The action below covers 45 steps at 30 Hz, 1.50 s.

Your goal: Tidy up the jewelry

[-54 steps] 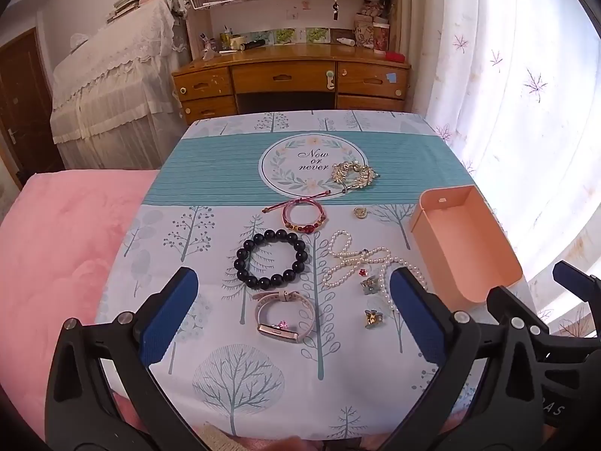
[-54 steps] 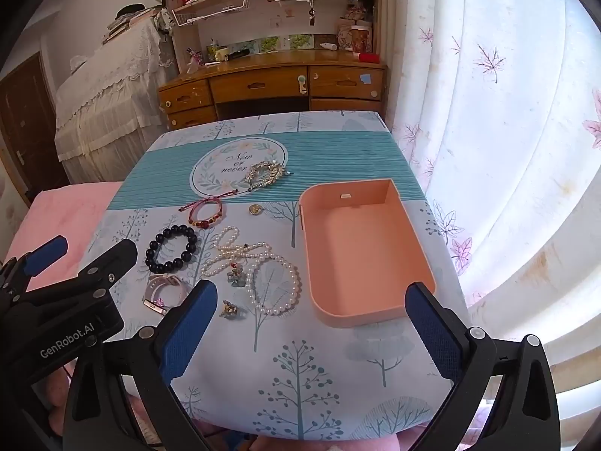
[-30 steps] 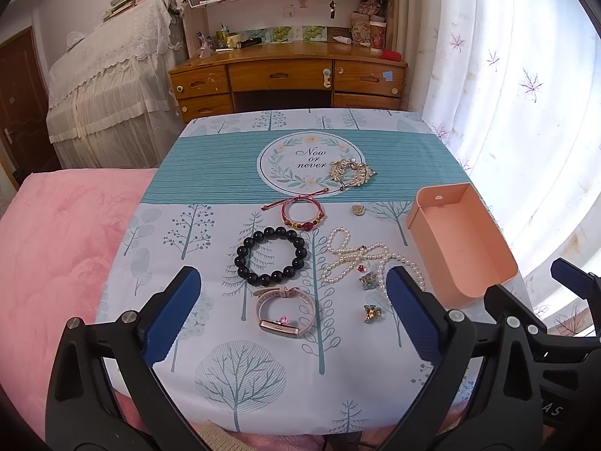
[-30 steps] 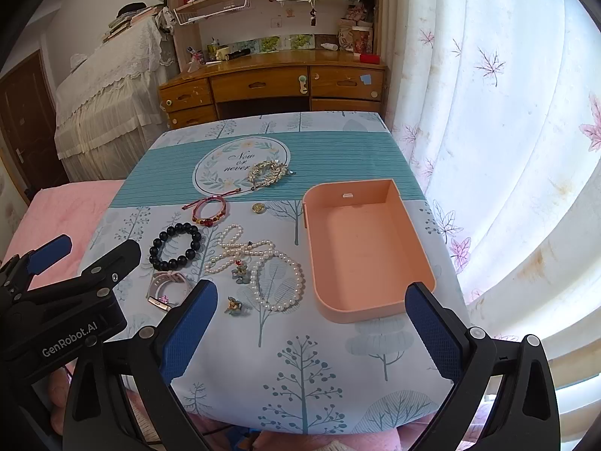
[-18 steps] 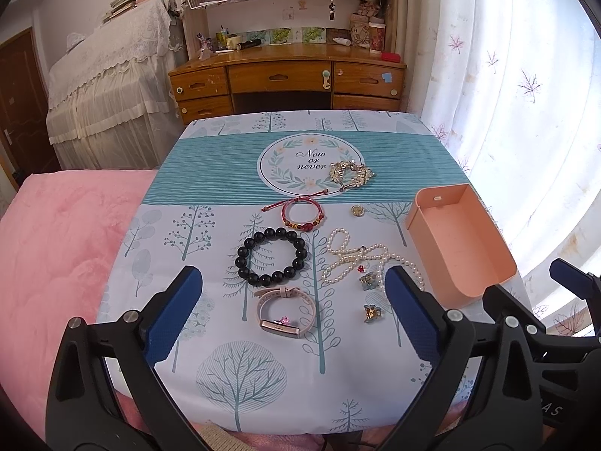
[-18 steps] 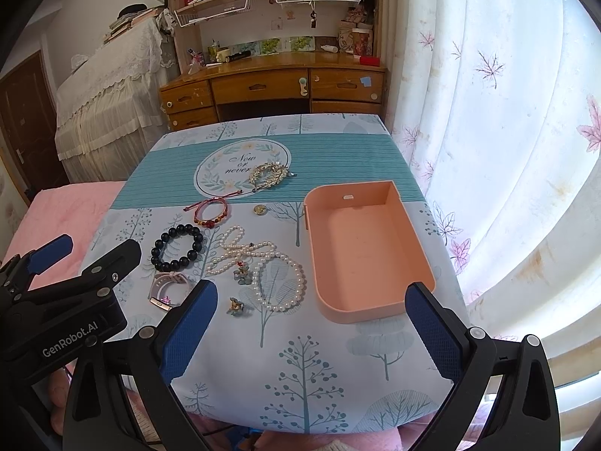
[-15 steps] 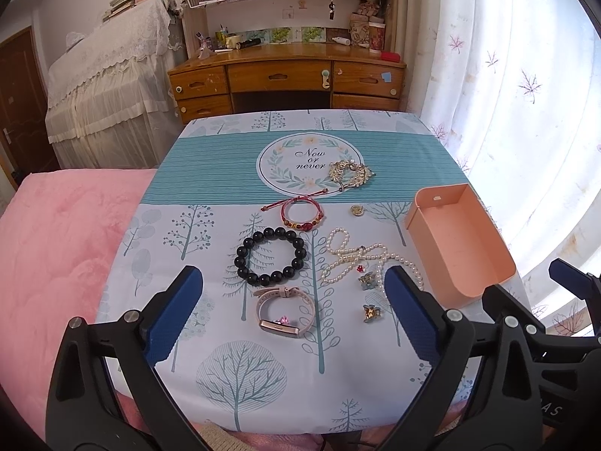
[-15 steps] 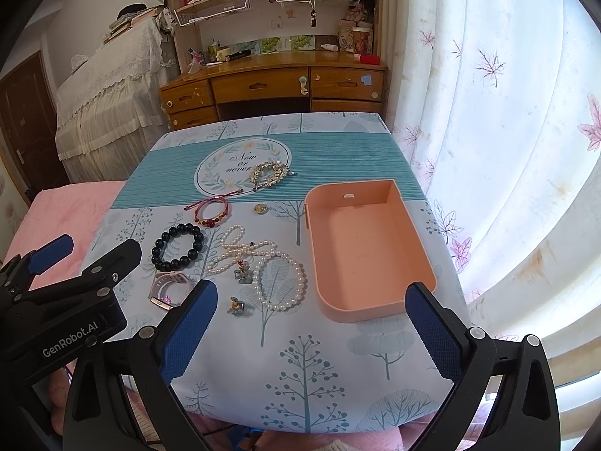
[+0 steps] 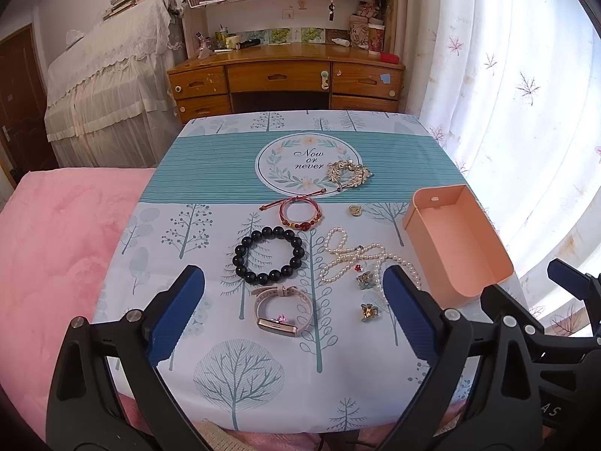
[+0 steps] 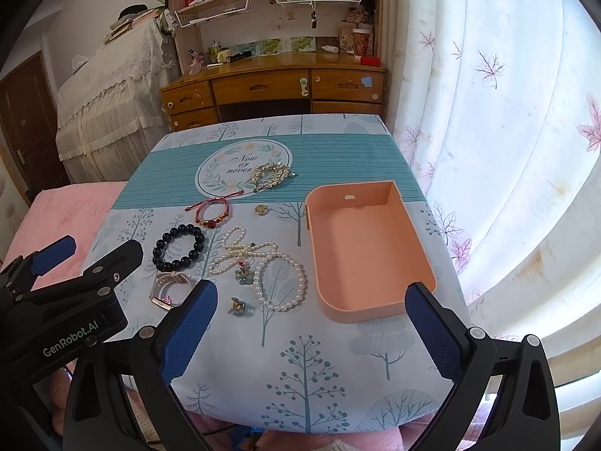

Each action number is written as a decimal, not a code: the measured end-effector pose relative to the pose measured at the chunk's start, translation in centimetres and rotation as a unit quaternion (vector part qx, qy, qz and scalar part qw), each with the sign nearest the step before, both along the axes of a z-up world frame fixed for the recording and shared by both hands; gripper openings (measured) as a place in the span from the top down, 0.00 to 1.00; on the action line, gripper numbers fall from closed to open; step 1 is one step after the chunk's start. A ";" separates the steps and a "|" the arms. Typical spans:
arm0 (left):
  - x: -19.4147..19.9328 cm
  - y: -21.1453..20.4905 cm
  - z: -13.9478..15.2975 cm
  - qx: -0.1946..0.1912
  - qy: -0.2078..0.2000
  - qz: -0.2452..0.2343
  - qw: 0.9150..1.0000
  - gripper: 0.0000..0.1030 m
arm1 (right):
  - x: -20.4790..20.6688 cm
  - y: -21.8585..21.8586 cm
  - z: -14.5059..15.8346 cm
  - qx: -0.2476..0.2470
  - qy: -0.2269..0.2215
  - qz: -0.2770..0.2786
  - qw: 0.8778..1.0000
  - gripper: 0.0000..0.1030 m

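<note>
Over the last couple of seconds almost nothing has changed: both views have only drifted slightly, and every piece lies where it lay, so by my reading the sorting has not started and the first pick is yet to come. The left gripper (image 9: 293, 302) hovers over the near edge of the table with its jaws spread wide and nothing between them; the right gripper (image 10: 311, 325) hangs likewise, wide open and empty, nearer the window side. The pink tray (image 10: 379, 195) sits empty at the right of the tablecloth (image 10: 338, 368), its long axis running near to far. Left of it lie the pearl necklace (image 10: 280, 300), in loose loops, the black bead bracelet (image 9: 268, 253), the red cord bracelet (image 9: 300, 212) and the pink watch (image 9: 280, 302), its band lying left to right. Farther off rests a gold leaf piece (image 9: 347, 173), perhaps a brooch.
</note>
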<state>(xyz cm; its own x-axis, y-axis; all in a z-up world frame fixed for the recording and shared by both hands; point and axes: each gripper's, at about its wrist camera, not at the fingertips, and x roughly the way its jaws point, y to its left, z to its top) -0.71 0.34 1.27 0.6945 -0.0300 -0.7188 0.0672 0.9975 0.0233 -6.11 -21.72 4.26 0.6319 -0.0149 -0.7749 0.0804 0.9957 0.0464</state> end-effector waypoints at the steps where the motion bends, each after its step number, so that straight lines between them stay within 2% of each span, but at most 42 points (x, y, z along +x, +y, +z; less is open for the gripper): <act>1: 0.0 -0.1 0.1 0.001 0.001 0.000 1.000 0.09 | 0.0 0.0 0.0 0.000 -0.001 0.000 1.000 0.01; 45: -1.0 0.0 -1.1 -0.005 0.002 0.000 1.000 0.09 | -1.0 0.8 -1.4 0.002 0.005 0.001 1.000 0.01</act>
